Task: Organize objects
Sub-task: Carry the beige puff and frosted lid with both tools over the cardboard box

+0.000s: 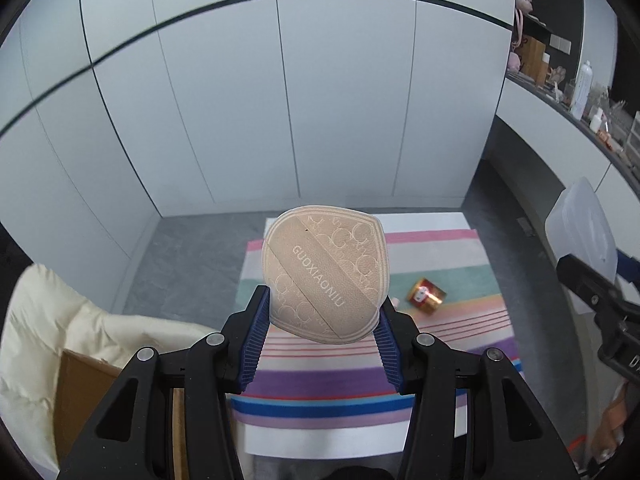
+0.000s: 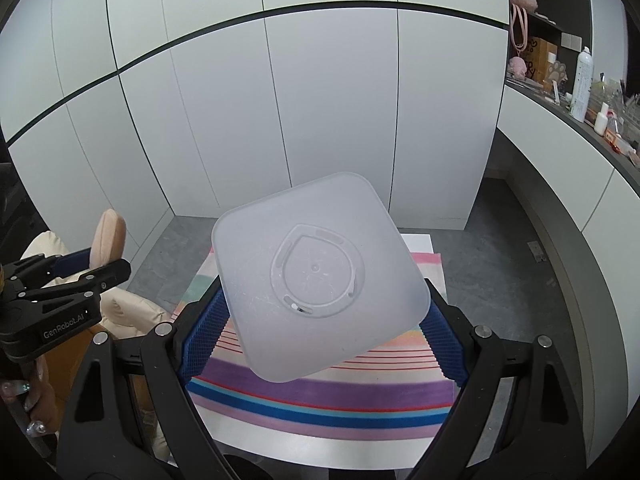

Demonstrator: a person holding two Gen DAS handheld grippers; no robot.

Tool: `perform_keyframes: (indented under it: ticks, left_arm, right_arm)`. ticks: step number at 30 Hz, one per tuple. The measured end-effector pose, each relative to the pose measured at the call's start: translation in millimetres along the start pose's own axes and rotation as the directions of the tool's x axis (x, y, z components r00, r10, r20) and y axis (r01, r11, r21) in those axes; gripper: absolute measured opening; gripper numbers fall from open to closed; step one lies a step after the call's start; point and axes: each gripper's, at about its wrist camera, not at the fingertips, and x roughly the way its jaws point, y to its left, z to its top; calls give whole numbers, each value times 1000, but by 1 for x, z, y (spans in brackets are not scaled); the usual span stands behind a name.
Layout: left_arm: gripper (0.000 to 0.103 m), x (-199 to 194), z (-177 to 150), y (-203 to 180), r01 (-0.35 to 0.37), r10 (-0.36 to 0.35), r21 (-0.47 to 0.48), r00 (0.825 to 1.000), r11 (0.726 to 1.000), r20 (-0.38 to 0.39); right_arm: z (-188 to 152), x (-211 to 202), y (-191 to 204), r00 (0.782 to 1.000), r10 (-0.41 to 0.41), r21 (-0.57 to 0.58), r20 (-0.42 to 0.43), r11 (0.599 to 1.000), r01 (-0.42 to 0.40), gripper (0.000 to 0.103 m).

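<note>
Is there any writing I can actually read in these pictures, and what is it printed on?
"GUOXIAONIU": on the band across the beige puff held by the left gripper.
"GenRobot.AI": on the side of the left gripper, seen from the right wrist view.
Red and gold can on the striped cloth: label too small to read.
Cardboard box and white bottle on the shelf: print blurred.

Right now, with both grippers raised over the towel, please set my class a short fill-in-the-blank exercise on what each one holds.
1. The left gripper holds a beige ____ printed GUOXIAONIU.
2. The right gripper holds a frosted plastic ____.
3. On the striped towel a red and gold ____ lies on its side.

Missing words: powder puff; container; can
</note>
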Motion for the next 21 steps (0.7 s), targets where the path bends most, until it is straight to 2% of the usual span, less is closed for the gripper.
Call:
perform_keyframes:
  ticks: [9, 14, 21]
  left_arm:
    - [51, -14, -9, -3, -12, 12, 1, 1000, 1000, 18]
    - [51, -25, -25, -6, -34, 35, -7, 999, 999, 25]
    - [51, -52, -40, -12, -6, 7, -12, 999, 1000, 42]
  right_arm:
    - [-9, -14, -3, 1000, 0, -8, -6, 1000, 0, 91]
    - [-20, -21, -6, 1000, 6, -14, -25, 1000, -6, 91]
    - [-43, -39, -9, 999, 5, -17, -43, 1000, -5, 91]
